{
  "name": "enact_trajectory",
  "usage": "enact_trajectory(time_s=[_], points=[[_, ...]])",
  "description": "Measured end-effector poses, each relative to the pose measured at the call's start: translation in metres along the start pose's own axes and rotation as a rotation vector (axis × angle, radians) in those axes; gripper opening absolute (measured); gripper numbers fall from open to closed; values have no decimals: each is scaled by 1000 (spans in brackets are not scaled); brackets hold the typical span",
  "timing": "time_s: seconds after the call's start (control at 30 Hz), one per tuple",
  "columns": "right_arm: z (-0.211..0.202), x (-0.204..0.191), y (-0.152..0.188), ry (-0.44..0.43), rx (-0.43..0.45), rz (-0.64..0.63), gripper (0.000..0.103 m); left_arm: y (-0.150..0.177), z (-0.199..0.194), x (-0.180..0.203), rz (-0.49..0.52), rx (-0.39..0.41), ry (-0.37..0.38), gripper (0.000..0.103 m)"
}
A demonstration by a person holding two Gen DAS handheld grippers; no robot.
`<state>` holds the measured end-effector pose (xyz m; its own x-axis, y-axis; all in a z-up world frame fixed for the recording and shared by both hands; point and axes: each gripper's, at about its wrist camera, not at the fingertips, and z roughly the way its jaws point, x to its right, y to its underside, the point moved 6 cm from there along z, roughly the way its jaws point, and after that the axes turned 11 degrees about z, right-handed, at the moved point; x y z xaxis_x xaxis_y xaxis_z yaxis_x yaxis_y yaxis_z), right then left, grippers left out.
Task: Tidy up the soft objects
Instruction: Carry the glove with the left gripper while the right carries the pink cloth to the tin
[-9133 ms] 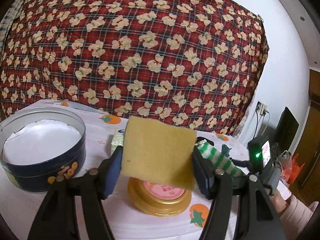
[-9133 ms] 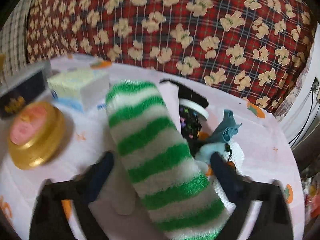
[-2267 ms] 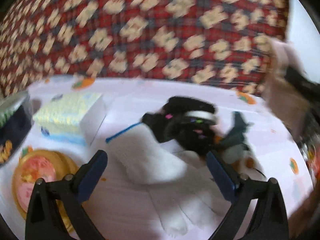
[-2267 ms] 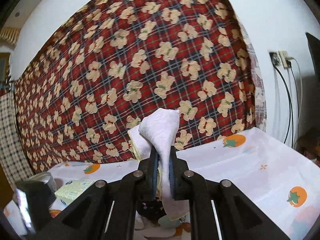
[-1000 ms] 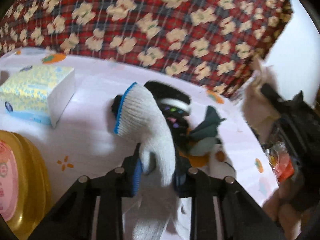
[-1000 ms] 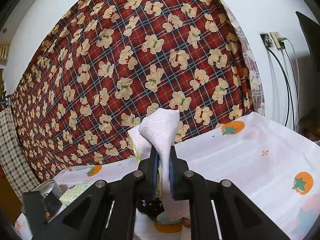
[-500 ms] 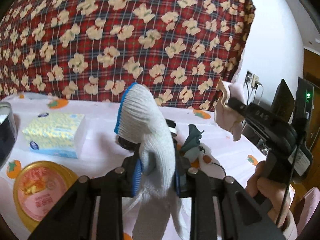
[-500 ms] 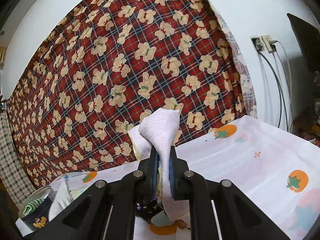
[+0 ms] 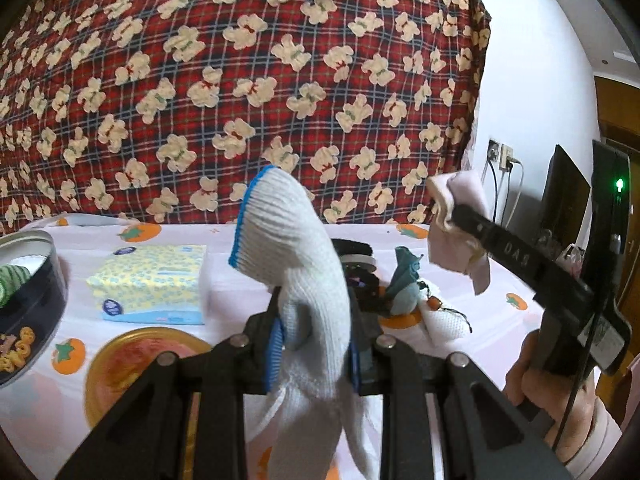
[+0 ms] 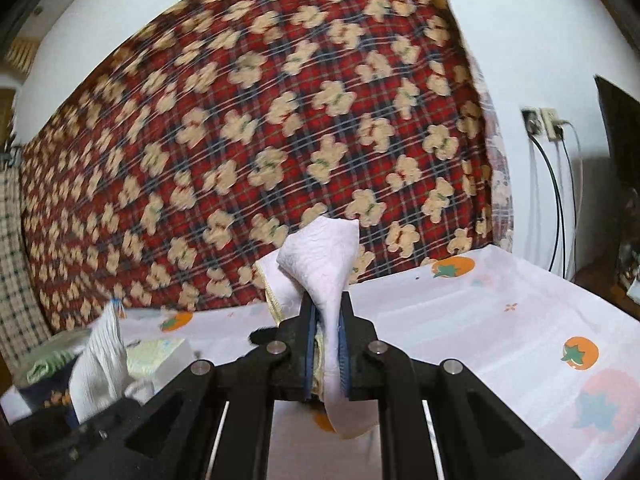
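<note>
My left gripper (image 9: pixel 314 346) is shut on a white knit glove (image 9: pixel 298 256) with a blue cuff, held up above the table; its fingers dangle below the jaws. My right gripper (image 10: pixel 325 354) is shut on a pale pink cloth (image 10: pixel 324 256) that sticks up and hangs down past the jaws. In the left wrist view the right gripper (image 9: pixel 448 220) holds that cloth (image 9: pixel 460 224) at the right, over the table. In the right wrist view the glove (image 10: pixel 100 360) shows at the lower left. A dark round tin (image 9: pixel 28 304) at the far left holds a green striped sock (image 9: pixel 12 280).
A tissue pack (image 9: pixel 150 284), a gold lid (image 9: pixel 136 376), a black hair band pile (image 9: pixel 356 268) and a teal cloth piece (image 9: pixel 406 284) lie on the white tablecloth (image 10: pixel 500 344) with orange prints. A red bear-print blanket (image 9: pixel 240 80) hangs behind. A hand (image 9: pixel 548 392) holds the right gripper.
The left gripper has lifted the glove off the table and drawn back, so the tin now shows. The right gripper with the cloth has swung sideways; its background is blurred.
</note>
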<state>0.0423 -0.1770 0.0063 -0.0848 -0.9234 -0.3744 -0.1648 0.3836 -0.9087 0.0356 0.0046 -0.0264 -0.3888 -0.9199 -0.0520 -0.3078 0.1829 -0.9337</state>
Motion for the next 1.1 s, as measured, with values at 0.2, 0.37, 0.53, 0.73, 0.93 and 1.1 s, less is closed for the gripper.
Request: enact_trajectory(time_s=[0.2,0.37,0.53,0.73,0.93,1.1], points=[[-15,-27,17,-20,5,-58,11,0,-22,-16,18,48,-23,24],[-22,-54,30,-53,-10,-66,11,-1,-39,-37,-3,76,-39,24],[-24,-87,44,-113,-34,-65,11,2,-56,-62,-18,93,-86,24],[-29,-139,57,-211,-56,-70,11,10,-75,-99,-61,98,-141,24],[-31,-196,73,-314,-77,-87,11,20,-96,-142,-102,102,-232,24],[-30,-239,87,-384,-108,-93,11,30,-113,-180,-141,103,-304,24]])
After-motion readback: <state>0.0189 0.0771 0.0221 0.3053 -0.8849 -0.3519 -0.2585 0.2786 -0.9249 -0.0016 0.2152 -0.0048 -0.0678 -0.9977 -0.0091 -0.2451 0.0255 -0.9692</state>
